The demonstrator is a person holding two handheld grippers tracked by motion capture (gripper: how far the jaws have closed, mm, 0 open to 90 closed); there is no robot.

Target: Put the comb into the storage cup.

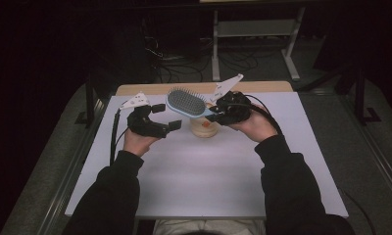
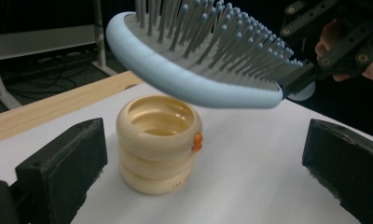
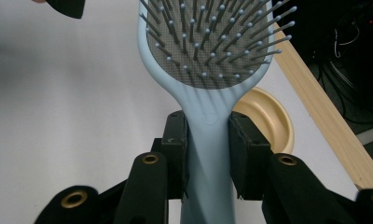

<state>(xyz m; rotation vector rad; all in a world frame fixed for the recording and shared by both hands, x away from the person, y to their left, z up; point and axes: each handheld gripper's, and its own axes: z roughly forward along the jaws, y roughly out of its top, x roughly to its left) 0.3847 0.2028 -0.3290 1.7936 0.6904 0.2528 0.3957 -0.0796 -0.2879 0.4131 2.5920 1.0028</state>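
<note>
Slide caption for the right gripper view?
Right gripper clamps blue hairbrush by its handle above cream container.

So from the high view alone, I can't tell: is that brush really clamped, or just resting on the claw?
Observer: Clamped. In the right gripper view the right gripper pinches the brush at its handle, a pad on each side.
Operator: And the left claw?
Observer: The left gripper is open, its jaws wide apart, with nothing between them.
Operator: What is that beige thing under the brush?
Observer: A ridged cup, hollow, with a small orange knob on its side; the brush hangs above it, not touching.
</note>
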